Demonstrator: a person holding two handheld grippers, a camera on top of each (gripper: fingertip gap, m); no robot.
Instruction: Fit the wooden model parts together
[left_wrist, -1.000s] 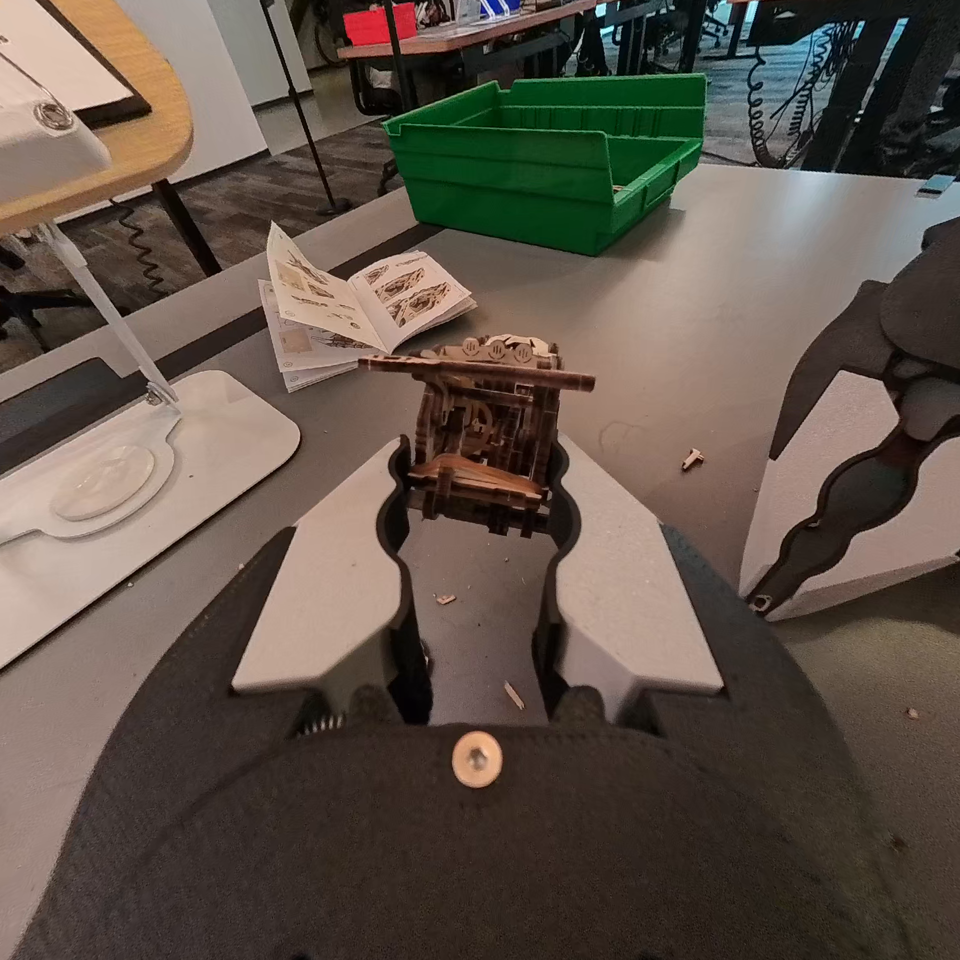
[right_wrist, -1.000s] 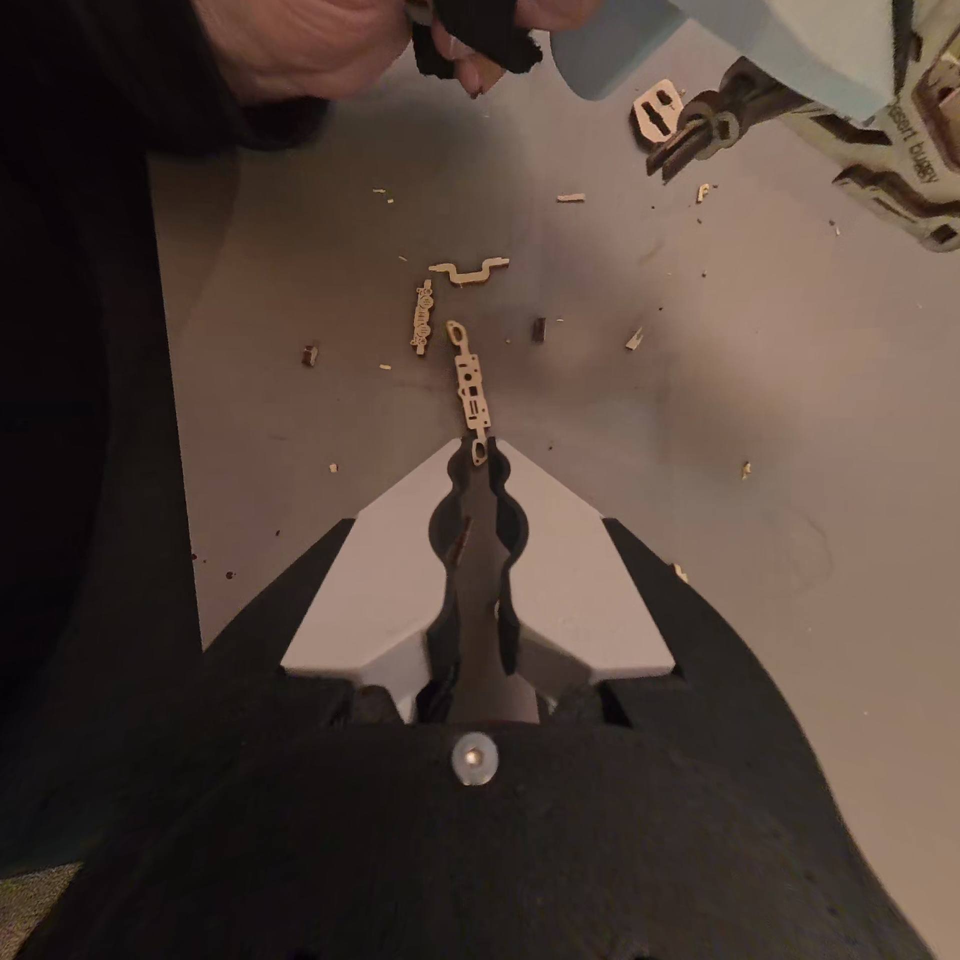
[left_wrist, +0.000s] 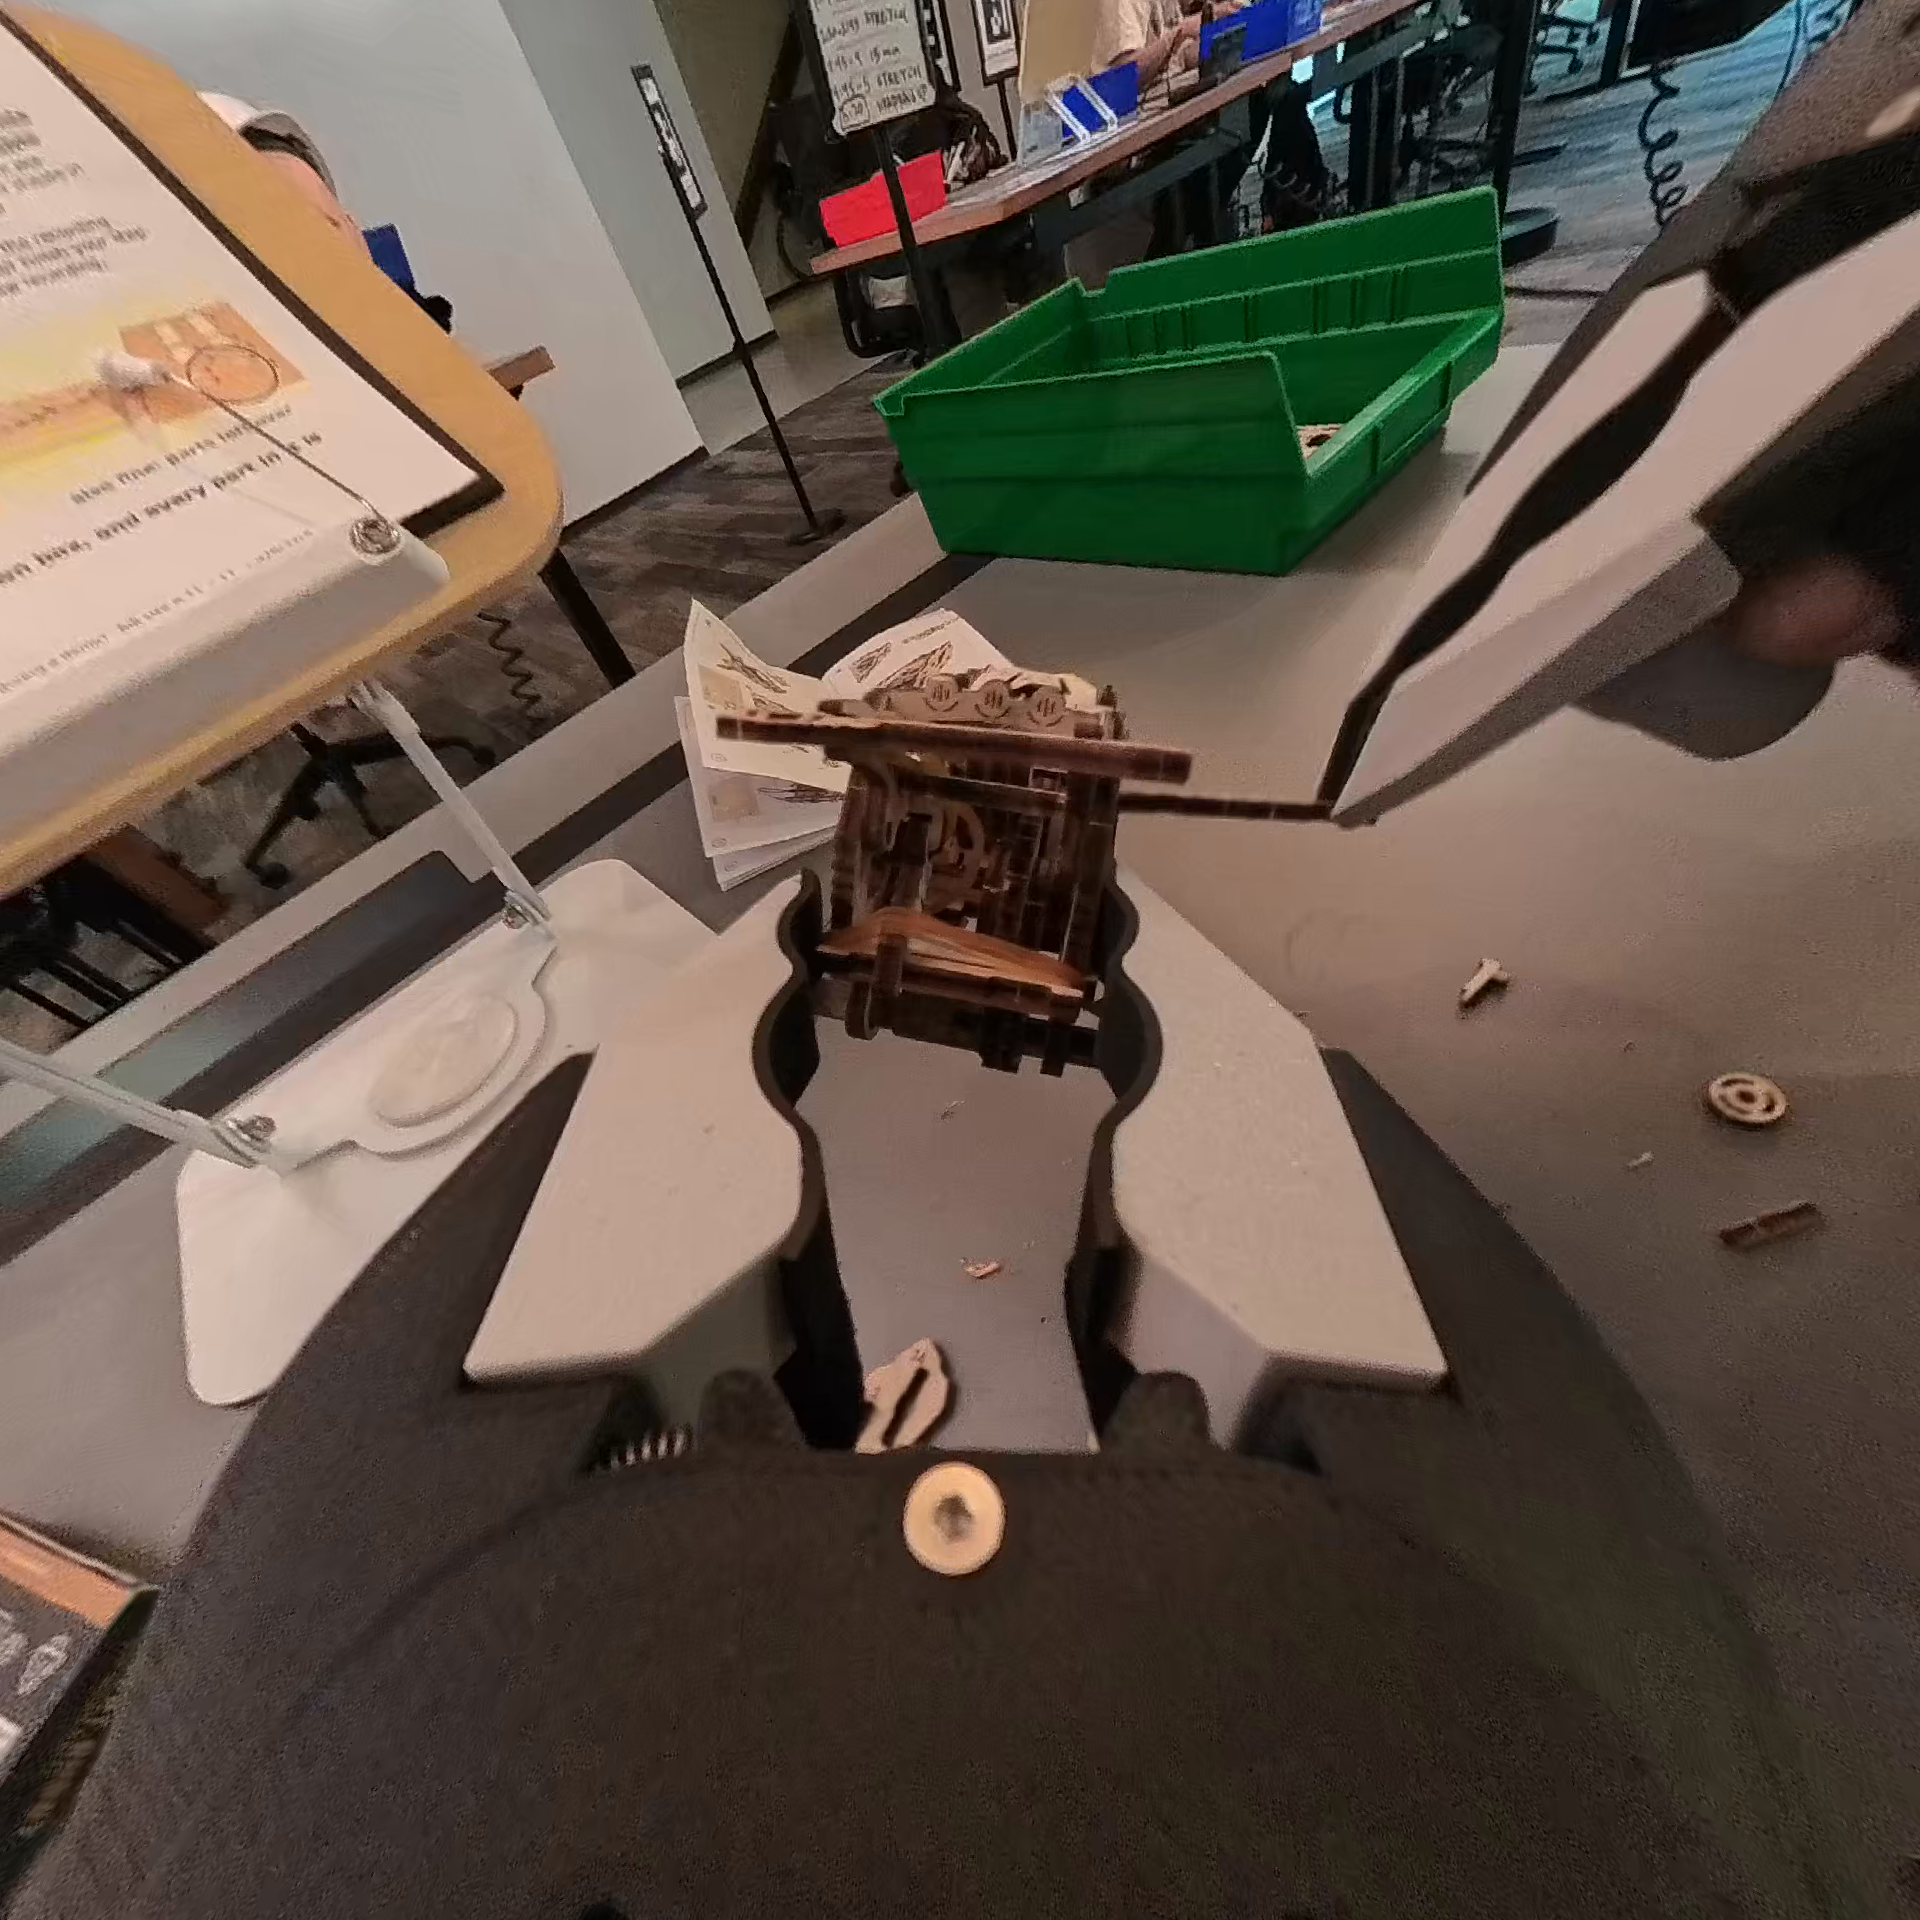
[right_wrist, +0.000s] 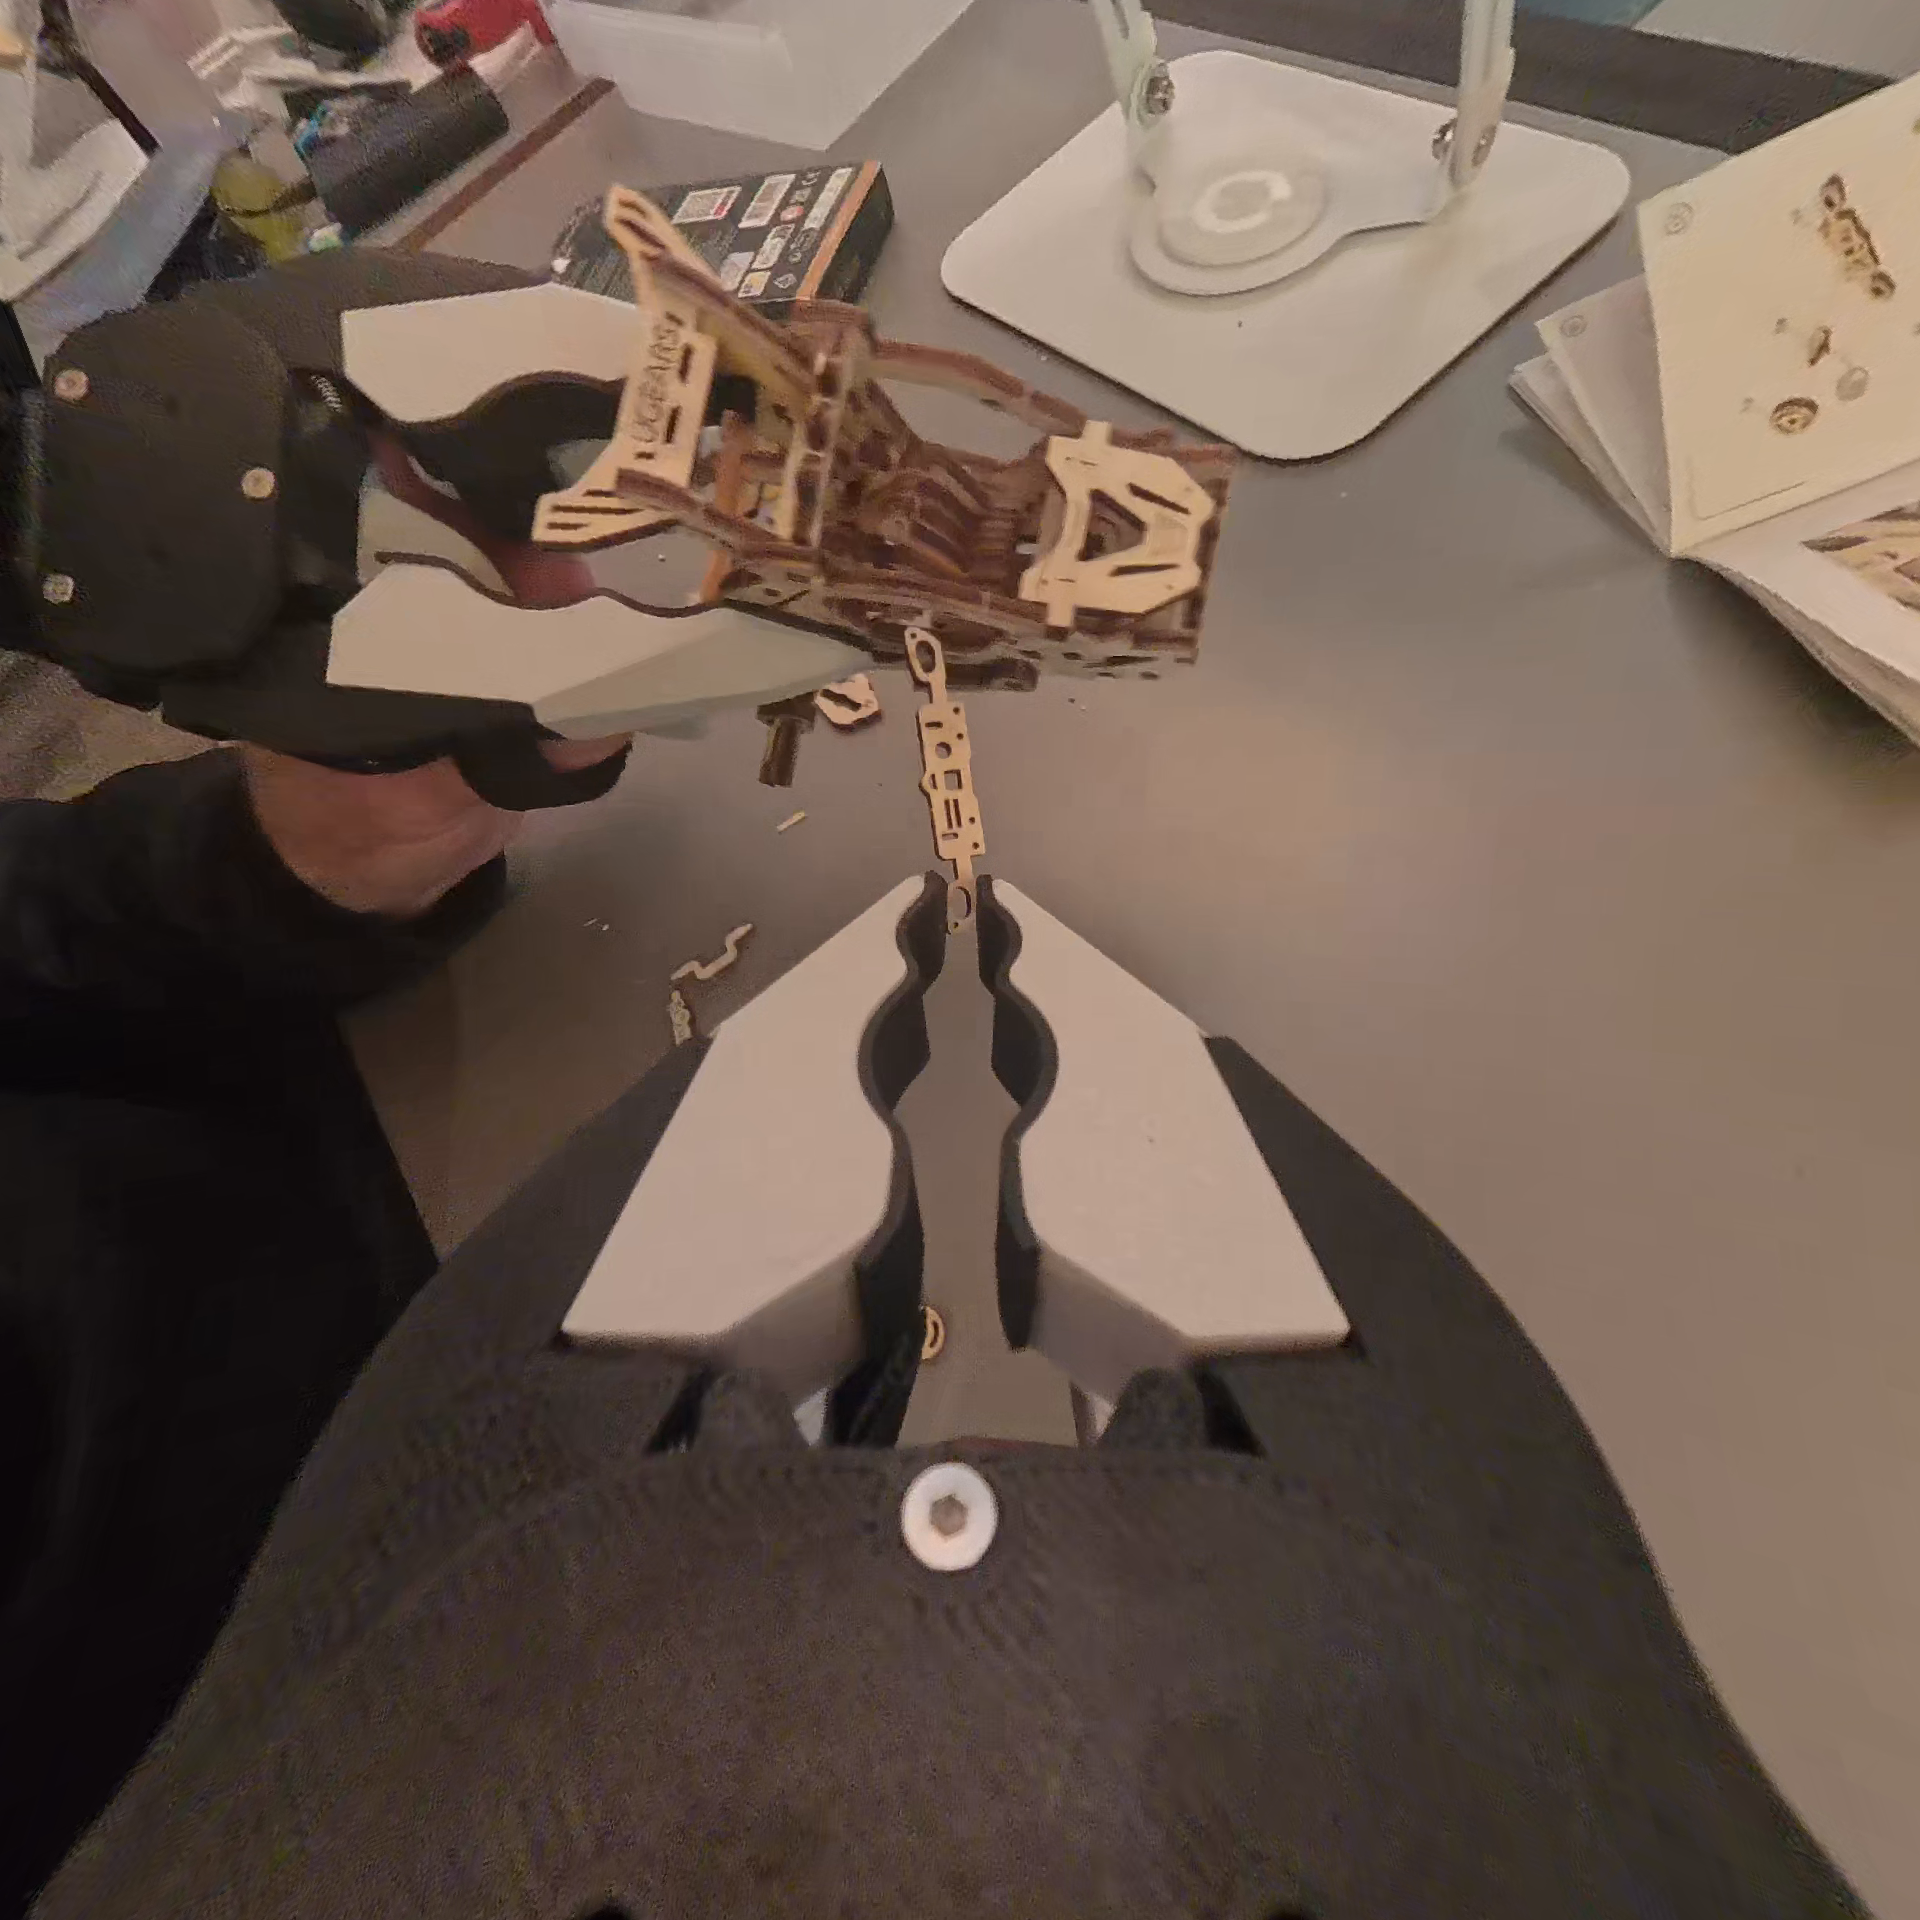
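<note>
At R gripper (right_wrist: 962, 891) tips: strip (right_wrist: 948, 764), touching model (right_wrist: 883, 499).

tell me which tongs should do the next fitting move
Right, likely. The right tongs already pinch the thin wooden strip, its tip at the wooden model; the left tongs are busy clamping that model.

The wooden model (right_wrist: 883, 499) I hold clear of the table is a half-built frame of pale laser-cut plywood panels over darker inner ribs and gears — pinched at one end, its long body reaching out sideways and slightly tilted. The thin strip part (right_wrist: 948, 774) I carry is a narrow, pale slat pierced with small slots and a ring at its far tip, gripped by its near end. That ringed tip meets the model's lower edge — whether it is seated I cannot tell.
</note>
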